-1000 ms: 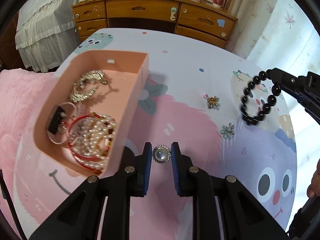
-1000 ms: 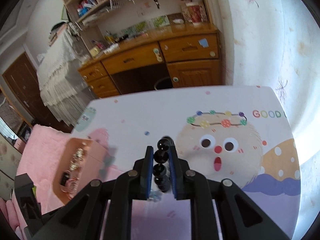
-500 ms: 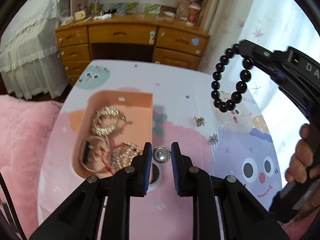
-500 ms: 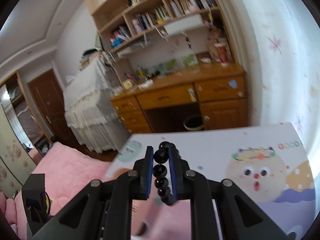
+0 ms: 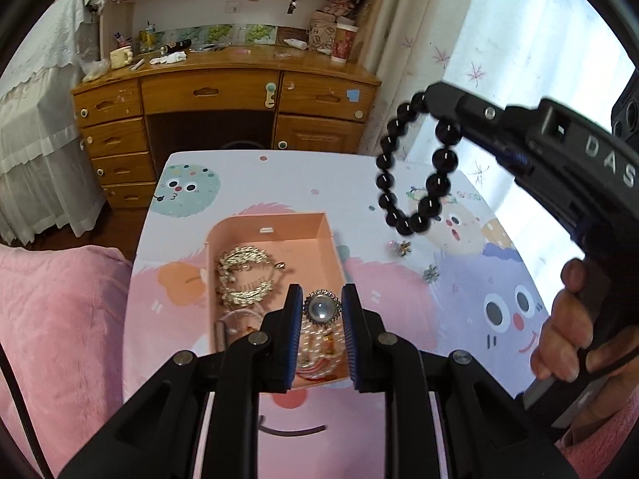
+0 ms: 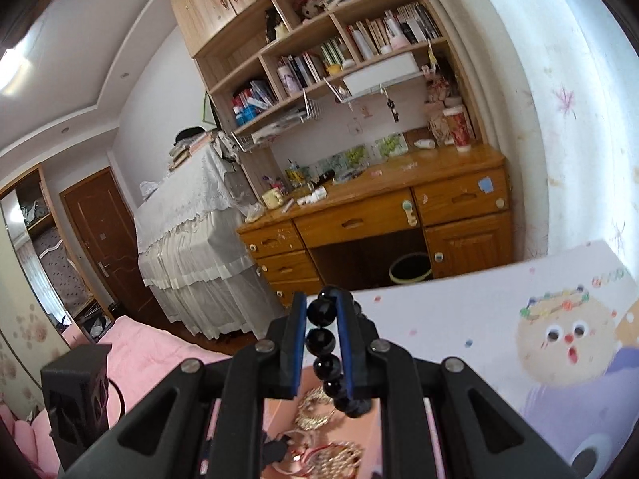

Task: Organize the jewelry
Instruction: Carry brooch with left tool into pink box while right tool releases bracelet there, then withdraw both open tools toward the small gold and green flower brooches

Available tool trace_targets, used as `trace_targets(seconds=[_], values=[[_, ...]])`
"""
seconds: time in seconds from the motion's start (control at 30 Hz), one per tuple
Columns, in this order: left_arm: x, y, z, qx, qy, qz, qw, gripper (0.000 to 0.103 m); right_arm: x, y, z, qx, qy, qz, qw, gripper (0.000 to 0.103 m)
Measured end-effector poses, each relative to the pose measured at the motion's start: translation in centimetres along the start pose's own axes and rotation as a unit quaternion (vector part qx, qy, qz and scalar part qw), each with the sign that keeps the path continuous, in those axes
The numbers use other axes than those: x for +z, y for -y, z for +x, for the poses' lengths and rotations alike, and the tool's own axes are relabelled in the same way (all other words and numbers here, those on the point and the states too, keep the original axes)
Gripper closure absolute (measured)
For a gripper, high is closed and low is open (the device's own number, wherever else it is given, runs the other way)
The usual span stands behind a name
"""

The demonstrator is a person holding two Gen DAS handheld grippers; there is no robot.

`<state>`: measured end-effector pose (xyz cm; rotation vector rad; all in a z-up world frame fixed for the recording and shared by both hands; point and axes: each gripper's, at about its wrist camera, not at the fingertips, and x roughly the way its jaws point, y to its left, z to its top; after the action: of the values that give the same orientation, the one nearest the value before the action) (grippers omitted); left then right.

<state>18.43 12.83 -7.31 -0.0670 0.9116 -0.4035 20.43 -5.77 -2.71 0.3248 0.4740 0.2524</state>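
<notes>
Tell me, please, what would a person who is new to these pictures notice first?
First, the black bead bracelet, hanging in the air from the right gripper above the table's right side. Next, the pearl brooch pinched in the left gripper, over the near end of the pink box. That box already holds a gold bracelet and pearl strands.

Location: a bedroom in a private home. Evidence: a wooden desk (image 6: 399, 215) with drawers stands against the far wall, its top cluttered with cups and small bottles. Open bookshelves (image 6: 339, 52) above it hold books and a soft toy. A waste bin (image 6: 410, 268) sits in the kneehole. A white lace cover (image 6: 191, 215) drapes furniture beside the desk. A pink blanket (image 5: 60, 319) adjoins the bench (image 5: 459, 319), which carries a cartoon-printed cloth. A brown door (image 6: 104, 235) stands at left.
</notes>
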Motion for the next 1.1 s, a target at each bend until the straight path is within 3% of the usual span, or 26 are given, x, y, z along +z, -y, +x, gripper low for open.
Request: trace_targets(seconds=[0.2, 0.27, 0.33, 0.37, 0.5, 0.77, 0.97, 1.1], values=[[-0.5, -2.5, 1.2, -0.014, -0.024, 0.01, 0.9996, 0.085, -2.4, -1.7, 1.3, -0.023, -0.026, 0.005, 0.999, 0.088], [-0.7, -3.0, 1.6, -0.009, -0.035, 0.01, 0.9993, 0.072, -3.1, -1.9, 2.0, -0.028, -0.046, 0.004, 0.999, 0.087], [-0.8, -3.7, 1.9, 0.005, -0.043, 0.002, 0.9991, 0.025, -3.9, -2.0, 2.5, -0.049, -0.062, 0.001, 0.997, 0.087], [-0.8, -4.1, 1.7, 0.005, -0.04, -0.003, 0.9992, 0.022, -4.1, -1.9, 2.6, -0.054, -0.064, 0.003, 0.996, 0.087], [-1.0, -4.6, 1.2, -0.01, -0.036, 0.0, 0.9993, 0.021, -4.7, -1.4, 2.3, -0.06, -0.071, 0.024, 0.995, 0.073], [-0.8, -2.5, 2.2, -0.024, -0.077, 0.015, 0.9967, 0.014, -6.1, 0.1, 0.7, -0.12, -0.107, -0.008, 0.987, 0.042], [0.6, 1.8, 3.1, -0.002, -0.083, 0.073, 0.9939, 0.01, -6.9, 5.5, -2.0, -0.172, -0.124, 0.007, 0.977, 0.036], [2.6, 4.2, 4.1, -0.011, -0.095, 0.066, 0.9933, 0.01, -6.6, 9.1, -3.3, -0.208, -0.139, -0.017, 0.968, 0.036]])
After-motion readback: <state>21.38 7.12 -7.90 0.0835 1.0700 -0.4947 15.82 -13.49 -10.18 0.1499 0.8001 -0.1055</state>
